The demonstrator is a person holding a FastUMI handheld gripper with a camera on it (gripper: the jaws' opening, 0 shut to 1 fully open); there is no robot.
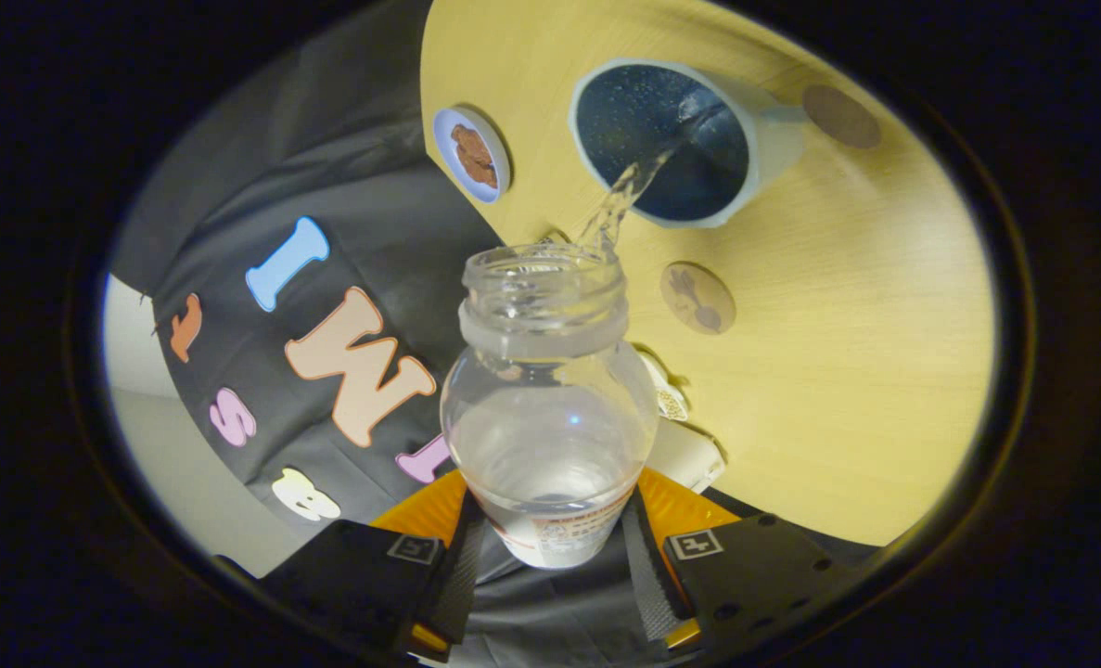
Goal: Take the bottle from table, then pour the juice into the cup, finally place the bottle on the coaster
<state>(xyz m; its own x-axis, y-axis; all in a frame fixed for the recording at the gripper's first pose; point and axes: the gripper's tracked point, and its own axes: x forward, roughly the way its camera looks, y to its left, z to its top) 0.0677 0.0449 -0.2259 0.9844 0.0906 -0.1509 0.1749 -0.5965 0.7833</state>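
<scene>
My gripper (550,547) is shut on a clear, uncapped bottle (547,408), both fingers pressing its labelled lower body. The bottle is tipped forward and a thin stream of clear liquid (620,199) runs from its mouth into a pale blue cup (675,139) with a dark inside, standing on the light wooden table (838,353) just beyond the bottle. A round coaster with a white rim and a brown picture (472,154) lies on the table beside the cup, near the table's edge.
Two flat brown discs lie on the table: one (697,297) close to the bottle's mouth, one (840,116) past the cup's handle. A white object (684,445) sits partly hidden behind the bottle. Black cloth (327,186) hangs beside the table.
</scene>
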